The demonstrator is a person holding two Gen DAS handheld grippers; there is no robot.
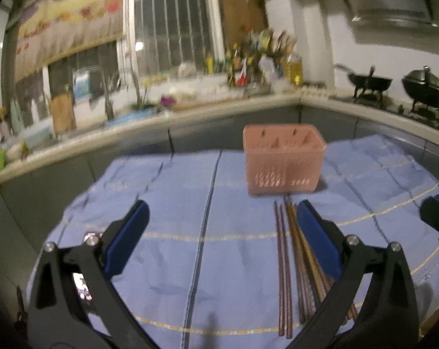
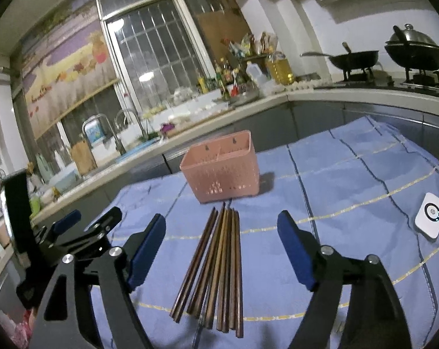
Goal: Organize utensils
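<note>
I hold a black two-finger gripper with blue pads in each hand, above a table covered with a light blue checked cloth (image 2: 350, 180). My right gripper (image 2: 221, 251) has its jaws spread wide and pinches nothing; it hovers just behind a bundle of long, thin, dark brown wooden chopsticks (image 2: 216, 267) lying flat on the cloth. The chopsticks fan slightly, their near ends toward me and their far ends pointing at a pink perforated plastic utensil basket (image 2: 222, 171), which stands upright just beyond them. I judge they lie this way so I can close on the bundle across its width and lift it forward into the basket. The basket has a divider inside; it looks empty, though I cannot be sure.

My left gripper (image 1: 222, 238) is also spread wide and empty. It sits to the left of the chopsticks, its right finger (image 1: 318, 241) overlapping the bundle in that view; I cannot tell whether it touches them. It crowds my right gripper's left side and could get in the way of a grasp.

A small white square device with a round dial (image 2: 430, 218) lies well to the right, clear of the path. Behind the table runs a cluttered kitchen counter (image 2: 248, 110) with bottles, a sink tap, and two black woks (image 2: 355, 58) on a stove.
</note>
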